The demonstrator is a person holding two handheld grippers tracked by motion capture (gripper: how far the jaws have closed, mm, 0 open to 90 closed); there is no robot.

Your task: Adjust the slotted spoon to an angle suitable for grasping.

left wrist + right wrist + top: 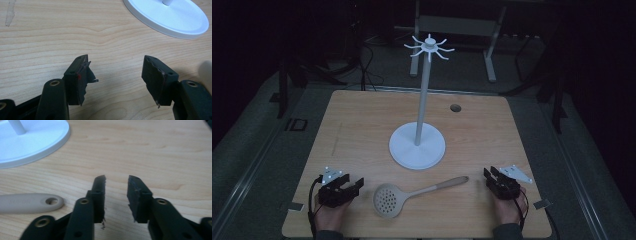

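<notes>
The right hand-held gripper [116,182] rises from the bottom edge, its two black jaws standing apart with only bare wood showing in the gap between them. Nothing is held. The pale wooden counter [150,150] runs beneath. To the left of the jaws lies the end of a beige spoon handle [30,203], flat on the counter, with a hanging hole near its tip. At the upper left sits a white round stand base [37,140], its thin pole rising out of the frame.
</notes>
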